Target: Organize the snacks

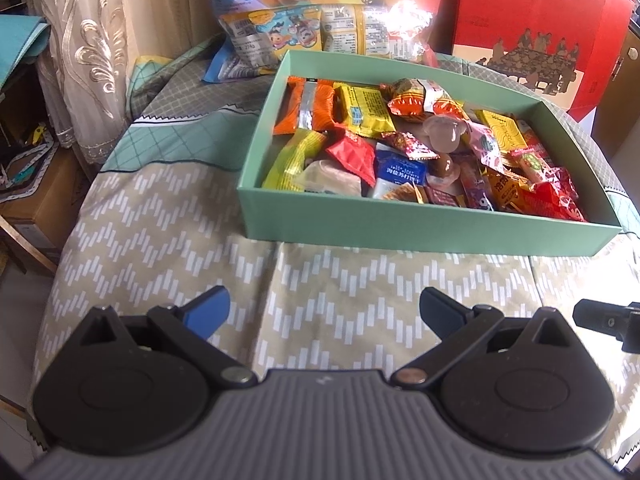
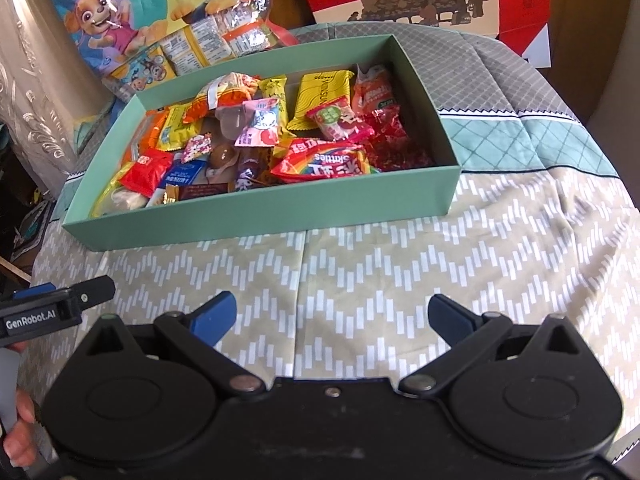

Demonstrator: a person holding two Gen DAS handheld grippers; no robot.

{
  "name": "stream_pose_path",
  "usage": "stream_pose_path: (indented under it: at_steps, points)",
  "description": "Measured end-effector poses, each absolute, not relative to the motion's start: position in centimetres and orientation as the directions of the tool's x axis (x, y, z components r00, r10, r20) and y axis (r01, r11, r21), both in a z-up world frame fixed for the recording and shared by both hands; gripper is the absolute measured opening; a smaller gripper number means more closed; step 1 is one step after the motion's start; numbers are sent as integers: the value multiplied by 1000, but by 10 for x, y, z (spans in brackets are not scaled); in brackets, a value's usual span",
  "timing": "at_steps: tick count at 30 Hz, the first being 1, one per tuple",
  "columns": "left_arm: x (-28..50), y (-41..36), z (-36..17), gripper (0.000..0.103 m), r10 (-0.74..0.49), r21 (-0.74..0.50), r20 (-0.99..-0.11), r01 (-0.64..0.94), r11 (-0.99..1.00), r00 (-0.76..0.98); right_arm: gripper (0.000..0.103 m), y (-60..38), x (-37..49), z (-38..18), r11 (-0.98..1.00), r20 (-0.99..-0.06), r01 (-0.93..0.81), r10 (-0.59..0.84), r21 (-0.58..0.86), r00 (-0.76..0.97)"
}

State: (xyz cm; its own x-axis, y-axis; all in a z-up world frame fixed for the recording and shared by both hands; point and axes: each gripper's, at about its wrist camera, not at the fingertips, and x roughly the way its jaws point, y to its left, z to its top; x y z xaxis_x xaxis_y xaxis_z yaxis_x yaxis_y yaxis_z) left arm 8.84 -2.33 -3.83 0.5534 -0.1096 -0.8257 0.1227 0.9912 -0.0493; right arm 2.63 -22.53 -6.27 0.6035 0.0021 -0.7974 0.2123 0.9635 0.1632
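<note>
A mint-green box sits on the patterned tablecloth, filled with several wrapped snacks: orange and yellow packets, a red packet, a blue packet. It also shows in the right wrist view, with a Skittles bag near its front. My left gripper is open and empty, hovering over the cloth in front of the box. My right gripper is open and empty, also short of the box. The left gripper's finger shows at the right view's left edge.
A large cartoon snack bag lies behind the box at the left. A red gift box stands behind at the right. A curtain hangs at the left. The table edge drops off at the left and right.
</note>
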Motion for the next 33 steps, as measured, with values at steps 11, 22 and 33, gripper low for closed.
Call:
stream_pose_path:
  at_steps: [11,22,33]
  points:
    - [94,-22,-32,103,-106,-44,-822,123,991,559,103,-225,29,-57,965,-790,212,-10,153,613]
    - [98,-21,-26,103,-100,-36,-816,123,992,569,103,-224,31,-53,967,-782,211,-21,142,623]
    - [100,-20,-27,103,-84,-22,-817,116,993,570,103,-223,32,-54,968,-784,213,-28,134,620]
